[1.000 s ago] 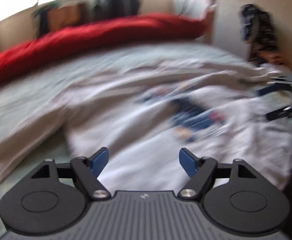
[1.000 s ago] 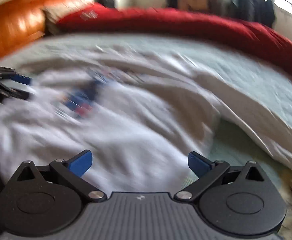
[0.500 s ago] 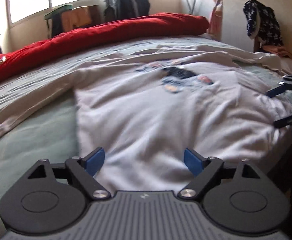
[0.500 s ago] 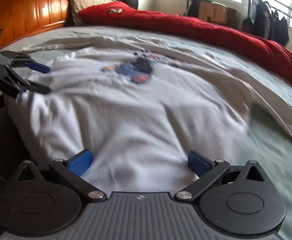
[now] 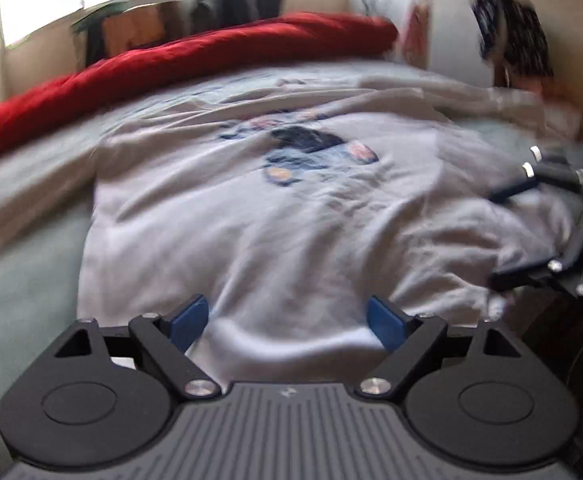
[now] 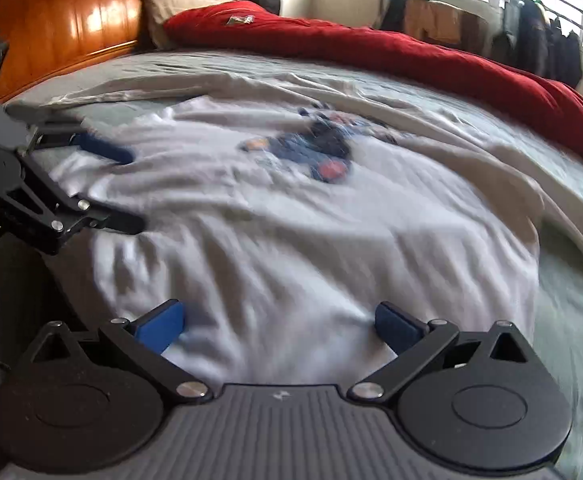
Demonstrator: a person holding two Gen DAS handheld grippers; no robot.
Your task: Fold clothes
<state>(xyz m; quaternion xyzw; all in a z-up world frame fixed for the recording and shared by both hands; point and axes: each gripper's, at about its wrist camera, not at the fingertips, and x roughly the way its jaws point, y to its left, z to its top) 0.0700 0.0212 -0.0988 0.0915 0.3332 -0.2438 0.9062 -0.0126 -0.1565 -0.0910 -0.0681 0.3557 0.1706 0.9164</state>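
Tongs on both sides stand spread wide, gripping nothing: the left tongs point(image 5: 287, 322) and the right tongs point(image 6: 279, 326) sit at the near hem of a white T-shirt point(image 5: 275, 216). It lies print-up, wrinkled, on the bed point(image 6: 219, 64), over a pale green sheet point(image 5: 23, 248). Beyond it, a red duvet point(image 6: 371, 46) runs along the far side beside a wooden headboard point(image 6: 71, 20).

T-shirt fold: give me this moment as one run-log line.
phase: pre-grasp | white T-shirt flat on bed, print up | left gripper open at near hem | right gripper open at near hem
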